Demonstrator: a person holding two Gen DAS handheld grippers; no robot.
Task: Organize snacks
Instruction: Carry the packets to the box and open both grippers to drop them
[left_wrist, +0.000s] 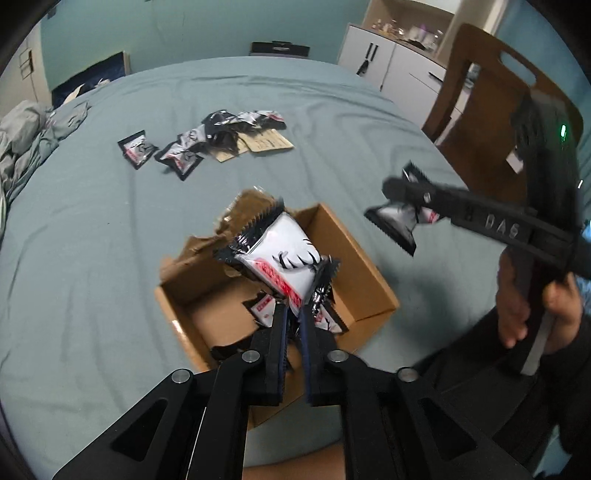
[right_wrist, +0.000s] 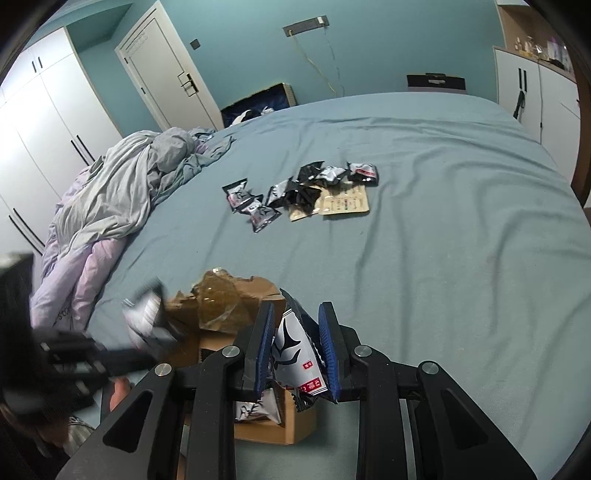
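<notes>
My left gripper (left_wrist: 293, 314) is shut on a white-and-black snack packet (left_wrist: 284, 254) and holds it above an open cardboard box (left_wrist: 365, 280) with a few packets inside. My right gripper (right_wrist: 297, 314) is shut on another snack packet (right_wrist: 295, 354) just right of the box (right_wrist: 280, 432); it also shows in the left wrist view (left_wrist: 406, 195), blurred, holding its packet (left_wrist: 397, 225) above the bed to the right of the box. Several loose snack packets (left_wrist: 184, 147) lie in a pile farther back on the bed, also in the right wrist view (right_wrist: 295, 188).
Blue-grey bed sheet (left_wrist: 110, 258) covers the surface. A crumpled duvet (right_wrist: 122, 199) lies at the left. A flat cardboard piece (right_wrist: 345, 203) sits by the pile. A wooden chair (left_wrist: 487, 122) stands at the right, white cabinets (left_wrist: 388, 62) behind.
</notes>
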